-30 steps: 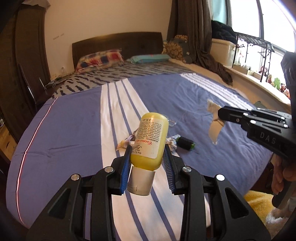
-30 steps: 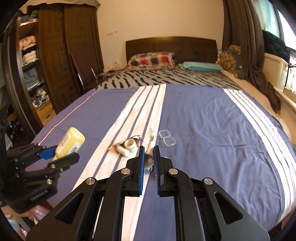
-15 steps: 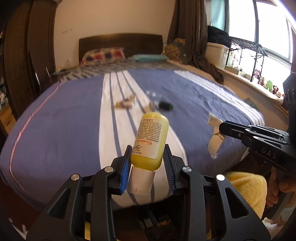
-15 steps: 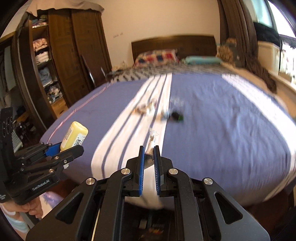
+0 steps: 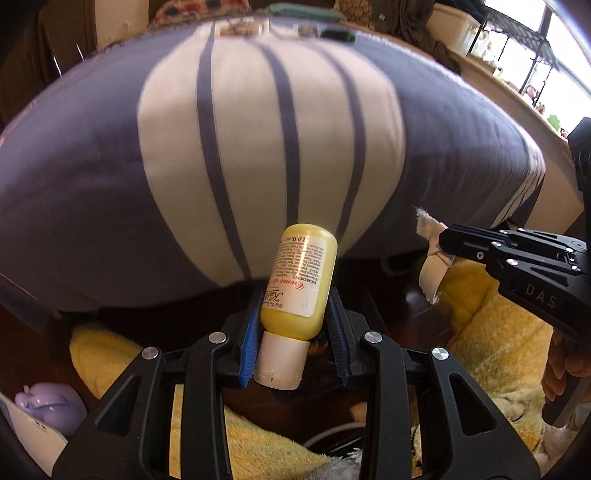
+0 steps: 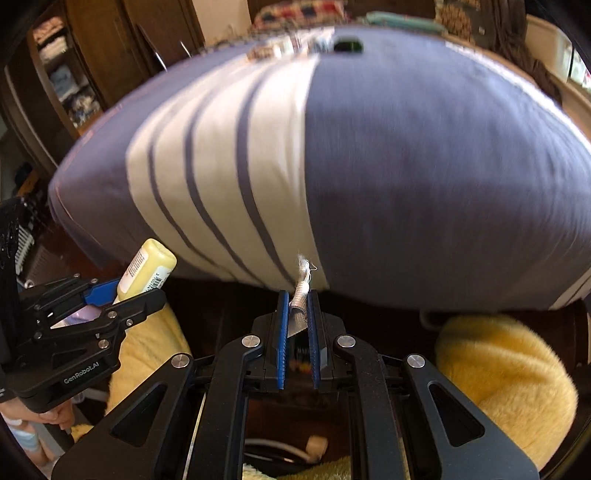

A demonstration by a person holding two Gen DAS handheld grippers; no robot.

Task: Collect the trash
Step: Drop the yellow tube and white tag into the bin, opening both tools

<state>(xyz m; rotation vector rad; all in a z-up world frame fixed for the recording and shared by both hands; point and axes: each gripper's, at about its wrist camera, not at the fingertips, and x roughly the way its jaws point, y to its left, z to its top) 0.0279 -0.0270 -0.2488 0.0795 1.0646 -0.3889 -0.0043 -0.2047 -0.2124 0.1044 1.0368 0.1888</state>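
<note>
1. Left wrist view, from the left: a purple toy (image 5: 48, 406) lies low at the left, below the bed (image 5: 92, 177) edge, beside a yellow towel (image 5: 99, 354).
2. Left tongs (image 5: 293, 332) are clenched on a yellow bottle (image 5: 301, 277); the blue pads (image 5: 248, 343) press its sides near the white cap (image 5: 282, 365), which points back toward the camera. The bottle's rounded end sits in front of the bed's foot edge, over the dark gap below the bed.
3. Right of the bottle, the right tongs (image 5: 443, 236) reach in from the right, grasping a pale wrapper (image 5: 432, 266) that hangs from their tips below the bed's edge, above more yellow towel.
4. A hand (image 5: 565, 369) grips the handle at the far right.
5. Far up the bed, small blurred items (image 5: 243, 27) and a dark object (image 5: 338, 35) lie on the striped cover.
6. Right wrist view, from the left: the left tongs (image 6: 147, 291) hold the bottle (image 6: 147, 269) just off the bed's (image 6: 424, 166) lower left corner.
7. At centre, the right tongs (image 6: 297, 306) are clenched on the wrapper (image 6: 301, 291), a thin crumpled strip standing up between the pads, against the bed's foot edge.
8. A yellow towel (image 6: 509, 387) bulges below the bed at the right.
</note>
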